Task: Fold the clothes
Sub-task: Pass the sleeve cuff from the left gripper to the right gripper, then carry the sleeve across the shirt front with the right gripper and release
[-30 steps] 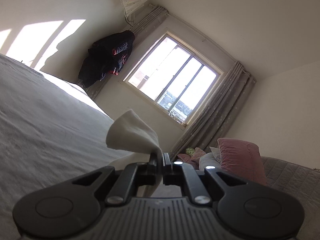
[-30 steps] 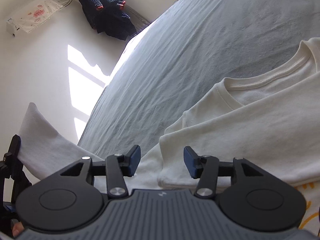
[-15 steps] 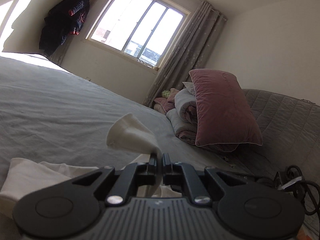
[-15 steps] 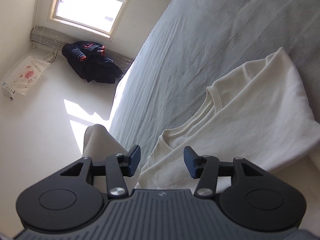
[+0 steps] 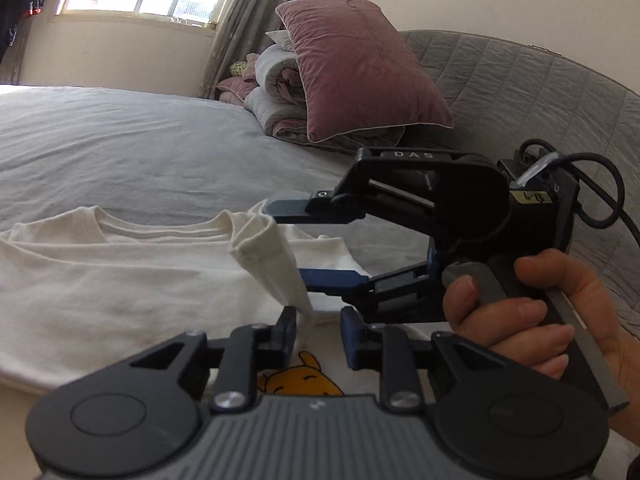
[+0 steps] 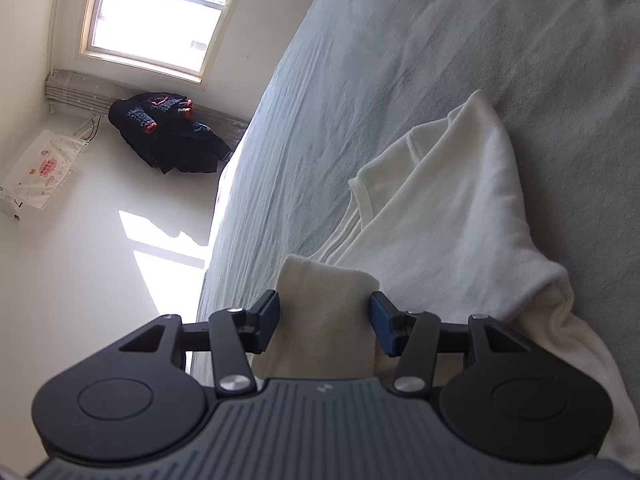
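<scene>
One cream T-shirt (image 5: 120, 280) lies on one grey bed (image 5: 140, 140), with one sleeve (image 5: 268, 264) raised off it. Two grippers show: the left gripper (image 5: 318, 334) and the right gripper (image 5: 320, 242), each with two fingers. One hand (image 5: 532, 320) is in view, on the right gripper's handle. There is one pink pillow (image 5: 360, 68) against one folded quilt (image 5: 280, 80), one window (image 6: 160, 12), one dark jacket (image 6: 168, 132) hanging, one grey headboard (image 5: 520, 92), one curtain (image 5: 248, 20) and one black cable (image 5: 600, 192).
</scene>
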### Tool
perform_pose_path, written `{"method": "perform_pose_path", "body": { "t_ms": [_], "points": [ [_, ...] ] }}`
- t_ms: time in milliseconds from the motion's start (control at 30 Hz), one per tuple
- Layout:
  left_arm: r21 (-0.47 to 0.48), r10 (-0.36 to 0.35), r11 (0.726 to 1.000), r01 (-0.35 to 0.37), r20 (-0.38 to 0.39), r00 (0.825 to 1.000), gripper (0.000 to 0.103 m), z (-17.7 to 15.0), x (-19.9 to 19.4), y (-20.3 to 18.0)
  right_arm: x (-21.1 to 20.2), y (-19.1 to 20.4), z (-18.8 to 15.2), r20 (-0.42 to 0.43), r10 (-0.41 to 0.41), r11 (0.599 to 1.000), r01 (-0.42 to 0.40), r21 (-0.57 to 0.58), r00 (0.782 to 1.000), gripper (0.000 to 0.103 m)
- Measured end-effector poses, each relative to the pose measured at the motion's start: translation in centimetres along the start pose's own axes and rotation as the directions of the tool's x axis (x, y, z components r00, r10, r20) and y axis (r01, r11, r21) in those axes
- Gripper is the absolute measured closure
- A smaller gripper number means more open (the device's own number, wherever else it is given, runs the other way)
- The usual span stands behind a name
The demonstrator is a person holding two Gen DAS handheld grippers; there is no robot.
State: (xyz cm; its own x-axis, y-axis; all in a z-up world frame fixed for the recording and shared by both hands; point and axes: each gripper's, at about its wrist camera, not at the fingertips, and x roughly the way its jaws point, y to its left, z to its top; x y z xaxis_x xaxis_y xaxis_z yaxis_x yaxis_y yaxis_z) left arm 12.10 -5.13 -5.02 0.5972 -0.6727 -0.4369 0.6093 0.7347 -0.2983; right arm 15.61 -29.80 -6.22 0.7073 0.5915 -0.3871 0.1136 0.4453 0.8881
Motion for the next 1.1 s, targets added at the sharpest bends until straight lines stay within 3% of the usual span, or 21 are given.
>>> {"method": "perform_pose_path", "body": {
  "t_ms": [133, 300, 367, 433, 467, 500, 567, 667, 767, 833, 1000, 1100],
  "points": [
    [0.093, -0.029, 0.995, 0.032, -0.034, 0.999, 0.066, 1.2, -2.6, -0.3, -0.9, -0.3, 0.4, -0.003, 0.036, 0.999, -0.036, 0.031, 0.999, 0.043],
    [0.116, 0.041, 0.993, -0.035, -0.049, 0.998, 0.057, 2.4, -5.5, 1.2, -2.2, -1.2, 0.6, 0.008, 0.023, 0.998, -0.023, 0.063, 1.0, 0.042],
    [0.082, 0.079, 0.994, -0.075, -0.054, 0.995, 0.057, 2.3, -7.0, 2.8, -2.1, -1.0, 0.6, 0.003, -0.001, 0.999, 0.001, 0.053, 1.0, 0.042],
    [0.032, 0.117, 0.993, -0.115, -0.058, 0.991, 0.057, 2.2, -8.5, 4.7, -1.4, -0.2, 0.4, -0.004, -0.076, 0.997, 0.076, -0.001, 0.997, 0.066],
    [0.001, 0.141, 0.99, -0.141, -0.04, 0.989, 0.057, 2.1, -9.1, 5.7, -1.0, 0.6, 0.2, -0.011, -0.132, 0.99, 0.131, -0.057, 0.991, 0.087],
    [-0.03, 0.168, 0.985, -0.169, -0.025, 0.985, 0.057, 2.0, -9.7, 6.7, -0.5, 1.6, 0.1, -0.016, -0.193, 0.974, 0.19, -0.122, 0.981, 0.089],
    [-0.097, 0.239, 0.966, -0.239, -0.009, 0.971, 0.058, 2.3, -10.4, 8.9, 0.2, 4.1, -0.3, 0.0, -0.27, 0.929, 0.261, -0.262, 0.963, 0.093],
    [-0.213, 0.336, 0.921, -0.327, 0.009, 0.942, 0.078, 2.7, -11.5, 12.2, 1.2, 8.2, -0.2, 0.033, -0.304, 0.877, 0.293, -0.381, 0.952, 0.094],
    [-0.324, 0.365, 0.884, -0.336, 0.029, 0.931, 0.084, 2.7, -12.1, 14.6, 1.6, 11.7, 0.3, 0.079, -0.296, 0.838, 0.298, -0.457, 0.952, 0.095],
    [-0.349, 0.375, 0.873, -0.339, 0.038, 0.926, 0.085, 2.7, -11.9, 15.2, 1.1, 13.3, 0.6, 0.11, -0.276, 0.819, 0.293, -0.493, 0.955, 0.095],
    [-0.329, 0.374, 0.883, -0.335, 0.062, 0.925, 0.085, 3.2, -10.7, 15.2, -0.1, 15.7, 1.9, 0.177, -0.238, 0.771, 0.297, -0.564, 0.955, 0.095],
    [-0.301, 0.358, 0.897, -0.323, 0.068, 0.931, 0.085, 3.6, -9.5, 14.7, -0.9, 14.7, 2.8, 0.197, -0.229, 0.775, 0.301, -0.556, 0.953, 0.095]
  ]
}}
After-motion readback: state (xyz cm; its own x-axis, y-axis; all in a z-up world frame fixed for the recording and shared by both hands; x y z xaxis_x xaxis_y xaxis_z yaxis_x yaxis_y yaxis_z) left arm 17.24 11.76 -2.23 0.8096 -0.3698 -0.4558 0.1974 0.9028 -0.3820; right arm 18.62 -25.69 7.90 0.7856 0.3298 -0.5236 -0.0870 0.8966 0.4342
